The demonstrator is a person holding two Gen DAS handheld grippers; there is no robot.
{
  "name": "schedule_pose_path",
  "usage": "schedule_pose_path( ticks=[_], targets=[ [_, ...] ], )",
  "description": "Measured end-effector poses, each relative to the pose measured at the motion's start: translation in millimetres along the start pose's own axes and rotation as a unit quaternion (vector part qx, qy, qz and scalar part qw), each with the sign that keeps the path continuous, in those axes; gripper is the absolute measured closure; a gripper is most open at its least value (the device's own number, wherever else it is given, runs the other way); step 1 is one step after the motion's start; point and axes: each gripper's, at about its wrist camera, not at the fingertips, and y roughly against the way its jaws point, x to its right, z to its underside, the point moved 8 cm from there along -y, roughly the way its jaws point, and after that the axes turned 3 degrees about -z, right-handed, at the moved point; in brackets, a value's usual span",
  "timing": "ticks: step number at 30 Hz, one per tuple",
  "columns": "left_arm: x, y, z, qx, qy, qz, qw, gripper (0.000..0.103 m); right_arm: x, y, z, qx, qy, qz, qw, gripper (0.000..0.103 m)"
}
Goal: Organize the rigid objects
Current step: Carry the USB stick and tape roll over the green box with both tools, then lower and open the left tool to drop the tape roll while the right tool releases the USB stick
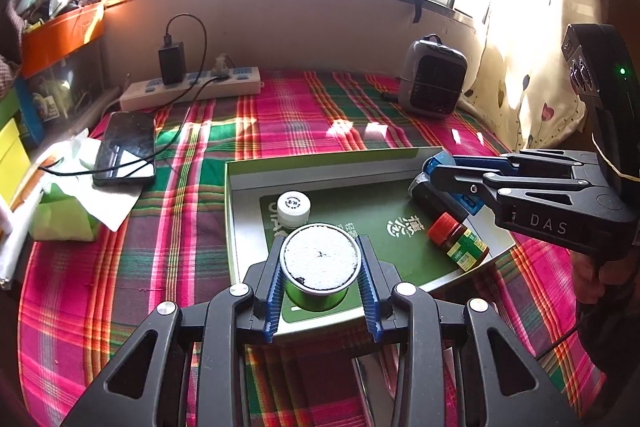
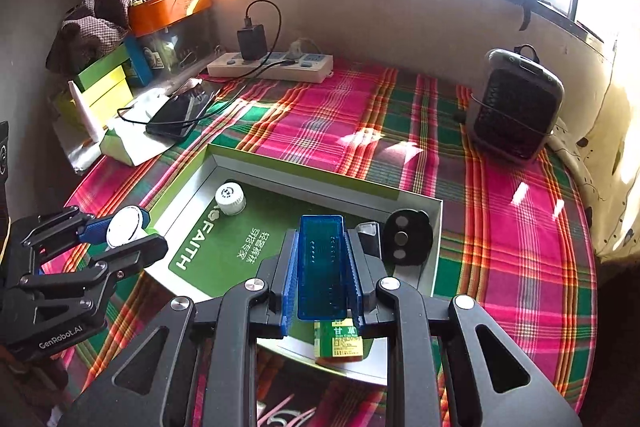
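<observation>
Nearest us, our left gripper (image 1: 320,287) pinches a green can (image 1: 319,269) with a white top over the near edge of the shallow box tray (image 1: 248,179). Our right gripper (image 2: 322,267) clamps a blue translucent case (image 2: 321,263) above the tray's right side, over a red-capped bottle (image 1: 458,241) lying there. A white-capped bottle (image 1: 294,207) stands upright inside. The dark round object (image 2: 407,237) may be a lid. We should lower each item onto bare tray floor, clear of the bottles, before releasing.
</observation>
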Motion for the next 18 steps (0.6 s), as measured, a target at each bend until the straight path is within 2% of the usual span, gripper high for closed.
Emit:
schedule_pose_path(
  ticks=[18],
  targets=[
    [-11.3,-41.7,-6.0,-0.022,0.004,-0.004,0.9997,0.071,-18.9,-76.6,-23.3,-0.058,0.016,-0.034,0.998,0.080]
  ],
)
